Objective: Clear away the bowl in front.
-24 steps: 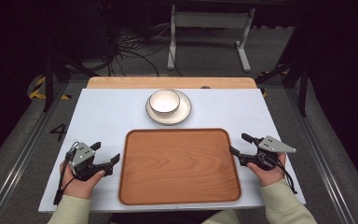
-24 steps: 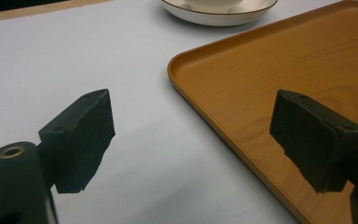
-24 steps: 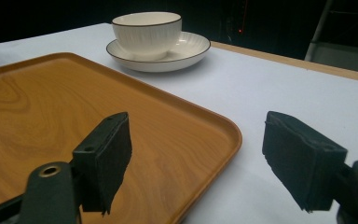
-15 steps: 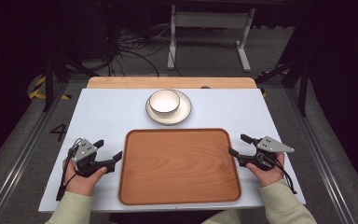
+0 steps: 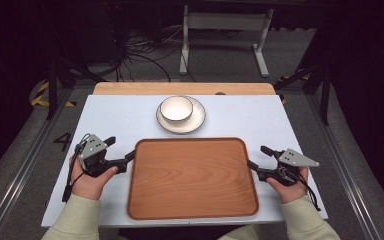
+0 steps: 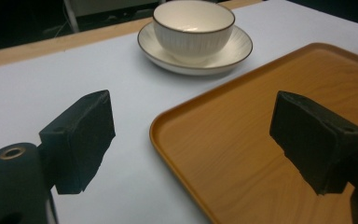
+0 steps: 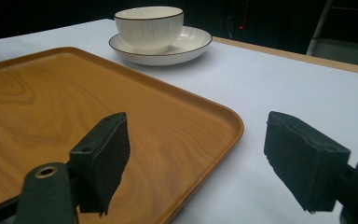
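Nearest the person, the two grippers flank the tray. Left gripper (image 5: 119, 149) rests by the tray's left edge, jaws spread and empty; in the left gripper view they straddle the rim at the tray's far-left corner without touching it. Right gripper (image 5: 258, 158) sits by the right edge, jaws likewise apart and empty, framing the far-right corner in the right gripper view. Neither pad presses on anything.

The tray (image 5: 192, 216) lies flat on the white table (image 5: 120, 120), square to the person, just in front of them. It is bare: wood-grain surface, low raised rim, rounded corners. Its long axis runs left to right across the table, short axis pointing away from the person toward the bowl.

Beyond the tray, near its far edge but apart from it, a white bowl (image 5: 176, 109) stands upright on a saucer (image 5: 198, 118), centred on the table. Both look empty.

Judgement on progress: the work looks barely begun. Nothing is gripped, nothing is on the tray, bowl and saucer stand untouched. Likely left: taking hold, whether of the tray by its two sides or of the bowl and saucer; the pictures do not settle which.
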Tool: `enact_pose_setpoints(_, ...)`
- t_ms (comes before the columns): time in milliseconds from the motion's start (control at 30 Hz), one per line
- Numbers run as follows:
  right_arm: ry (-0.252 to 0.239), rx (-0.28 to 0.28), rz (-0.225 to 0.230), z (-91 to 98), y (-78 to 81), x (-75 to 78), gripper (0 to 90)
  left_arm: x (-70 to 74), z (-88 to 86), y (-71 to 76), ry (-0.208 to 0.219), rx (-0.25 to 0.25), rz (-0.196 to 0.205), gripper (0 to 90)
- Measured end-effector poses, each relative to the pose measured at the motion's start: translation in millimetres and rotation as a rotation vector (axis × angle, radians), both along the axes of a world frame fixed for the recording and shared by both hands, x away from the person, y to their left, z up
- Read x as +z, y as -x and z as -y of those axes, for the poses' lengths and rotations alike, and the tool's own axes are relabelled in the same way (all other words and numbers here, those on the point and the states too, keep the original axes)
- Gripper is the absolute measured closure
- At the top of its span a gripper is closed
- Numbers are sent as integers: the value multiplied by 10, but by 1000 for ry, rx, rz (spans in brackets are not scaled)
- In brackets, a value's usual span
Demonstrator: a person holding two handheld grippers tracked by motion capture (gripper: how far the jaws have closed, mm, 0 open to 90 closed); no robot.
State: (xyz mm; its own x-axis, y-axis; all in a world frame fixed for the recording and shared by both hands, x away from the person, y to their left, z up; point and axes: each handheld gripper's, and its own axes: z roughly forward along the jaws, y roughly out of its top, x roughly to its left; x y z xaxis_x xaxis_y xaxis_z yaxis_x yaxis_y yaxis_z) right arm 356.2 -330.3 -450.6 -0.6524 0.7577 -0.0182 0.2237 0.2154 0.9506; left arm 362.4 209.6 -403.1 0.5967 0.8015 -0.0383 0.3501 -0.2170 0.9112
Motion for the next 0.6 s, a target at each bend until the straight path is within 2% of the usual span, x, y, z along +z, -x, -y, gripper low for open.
enact_pose_setpoints(133, -10, -10, -8, 39, 12, -18, 230, 124, 47, -50, -8, -22, 14, 149)
enact_pose_setpoints(267, -18, -16, -7, 63, 29, -25, 229, 215, 86, -113, 19, -32, 17, 153)
enact_pose_setpoints(367, -17, -20, -4, 73, 43, -23, 230, 271, 131, -168, 15, -47, 25, 158)
enact_pose_setpoints(600, -29, -22, 8, 87, 86, 10, 231, 382, 336, -416, 6, -99, 23, 173)
